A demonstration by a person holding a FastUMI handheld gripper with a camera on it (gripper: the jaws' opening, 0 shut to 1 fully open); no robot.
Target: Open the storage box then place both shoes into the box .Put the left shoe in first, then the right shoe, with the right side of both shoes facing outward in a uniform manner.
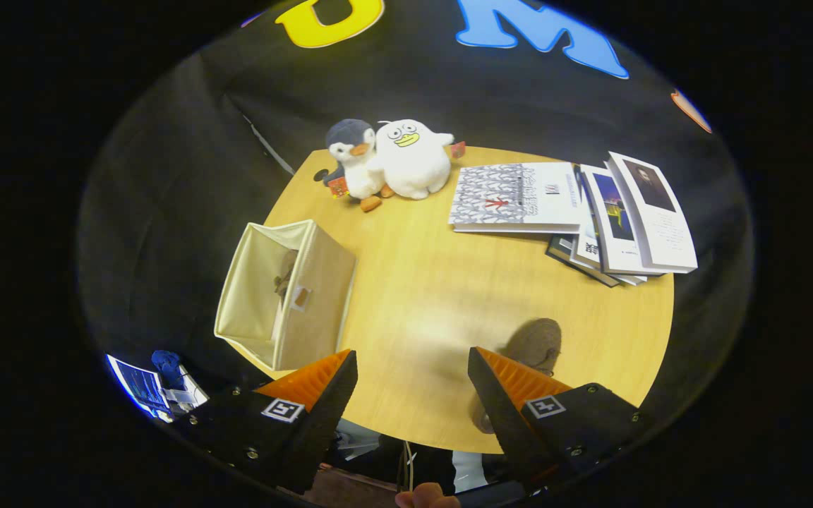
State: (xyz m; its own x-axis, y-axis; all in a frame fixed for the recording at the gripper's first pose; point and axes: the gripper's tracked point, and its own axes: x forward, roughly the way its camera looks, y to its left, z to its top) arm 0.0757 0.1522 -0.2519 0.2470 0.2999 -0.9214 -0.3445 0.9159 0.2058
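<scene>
Beige storage box (286, 293) open on worktop (420, 296), one shoe (285, 276) inside; brown shoe (533, 346) left by spread, empty hand-held gripper (412, 374)

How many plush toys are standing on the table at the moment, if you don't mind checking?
2. A grey penguin plush and a white duck plush stand side by side, touching, at the table far edge, beyond the open gripper. None seems hidden.

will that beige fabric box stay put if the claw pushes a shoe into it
Probably not firmly. The beige fabric storage box looks thin-walled and light, so it may slide on the smooth round wooden table. It sits near the table's edge, so a hard push is risky. The claw is open, holding nothing.
</scene>
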